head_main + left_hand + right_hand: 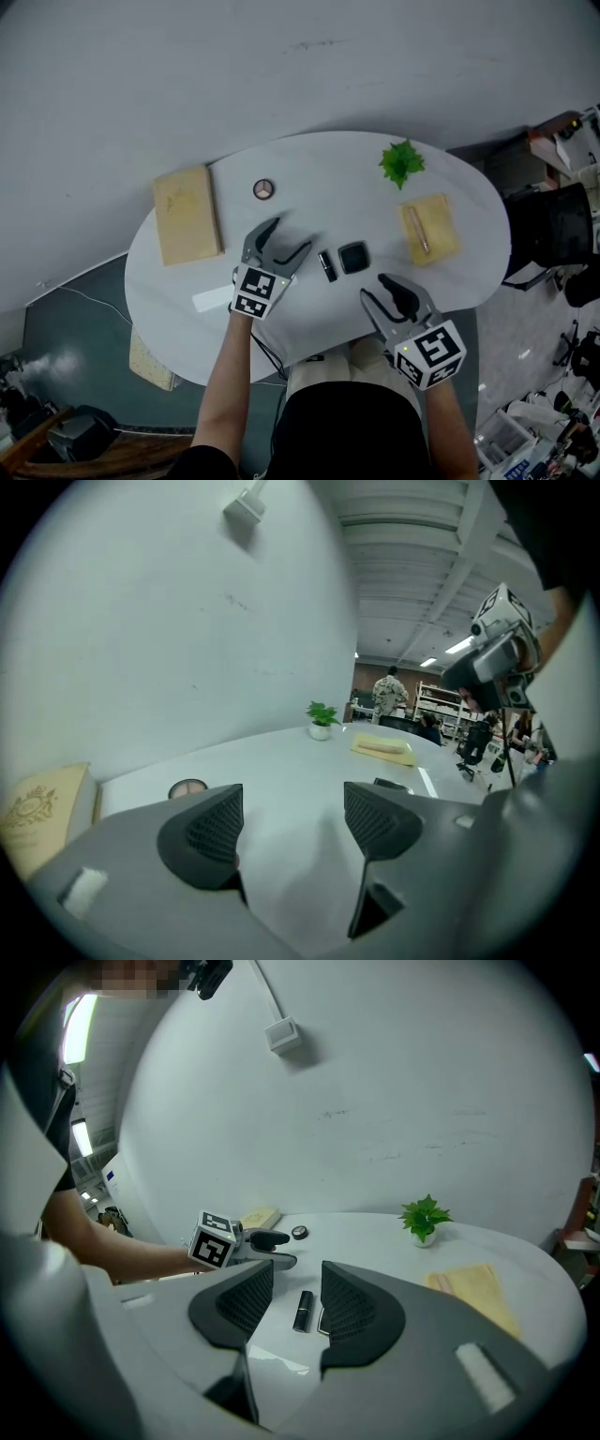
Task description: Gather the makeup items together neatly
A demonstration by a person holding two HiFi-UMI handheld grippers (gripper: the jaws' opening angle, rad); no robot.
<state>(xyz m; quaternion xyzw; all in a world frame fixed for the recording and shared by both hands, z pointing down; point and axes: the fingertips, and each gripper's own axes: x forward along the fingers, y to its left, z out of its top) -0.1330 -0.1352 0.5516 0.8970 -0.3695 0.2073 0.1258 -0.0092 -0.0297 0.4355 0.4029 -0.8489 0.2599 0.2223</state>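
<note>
The left gripper (289, 236) hovers over the white oval table (309, 169) with its jaws wide apart and nothing between them, to the left of a black square case (353, 257) near the table's middle. The right gripper (378, 289), on the near side of that case, holds its jaws partly apart and grips nothing. In the right gripper view a black lipstick tube (302, 1311) shows in the gap beyond the jaws, lying flat on the table.

The tube lies just beside the case on its left, close to it; whether the two touch cannot be told. A small round compact (264, 189) sits well apart from the case, up and to the left, toward the wall side of the table. Further left of the case, near the table's edge, lies a tan book-like box (187, 214). To the right of the case a yellow pad (429, 228) carries a slim stick-shaped item (415, 230). A small green plant (402, 162) stands beyond the case and to its right, near the far edge. A small white card (212, 300) lies on the near left side of the case, beside the left gripper's marker cube.
</note>
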